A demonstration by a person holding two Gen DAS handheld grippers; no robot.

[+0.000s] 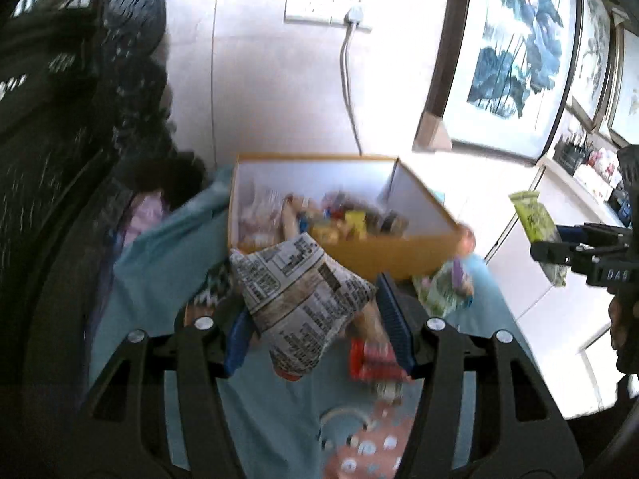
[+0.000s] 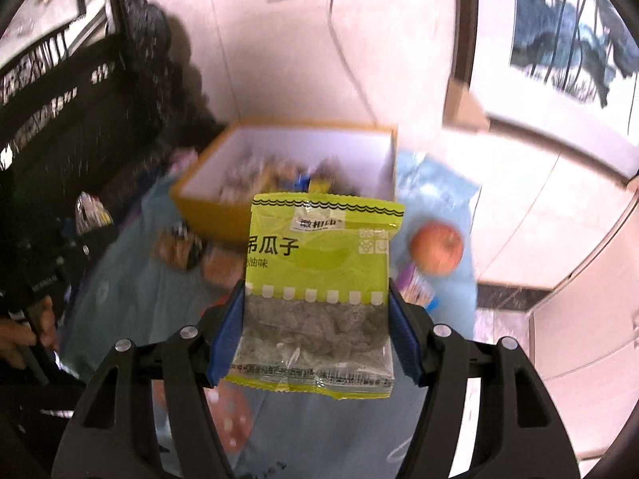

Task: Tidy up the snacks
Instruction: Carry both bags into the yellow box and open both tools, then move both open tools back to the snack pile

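Note:
A yellow box [image 1: 399, 253] with white inner walls holds several snacks; it also shows in the right wrist view [image 2: 207, 221]. My left gripper [image 1: 315, 319] is shut on a newsprint-patterned snack bag [image 1: 303, 299] and holds it just in front of the box. My right gripper [image 2: 315, 315] is shut on a green seed packet [image 2: 319, 279] held above the blue cloth, short of the box. That packet [image 1: 537, 219] and the right gripper [image 1: 559, 253] show at the right edge of the left wrist view.
A blue cloth [image 2: 120, 299] covers the table. An apple [image 2: 437, 249] lies right of the box. A red packet [image 1: 371, 359] and a green-purple packet [image 1: 443, 291] lie on the cloth. Dark carved furniture [image 1: 48, 139] stands left; white wall and framed paintings [image 1: 515, 48] behind.

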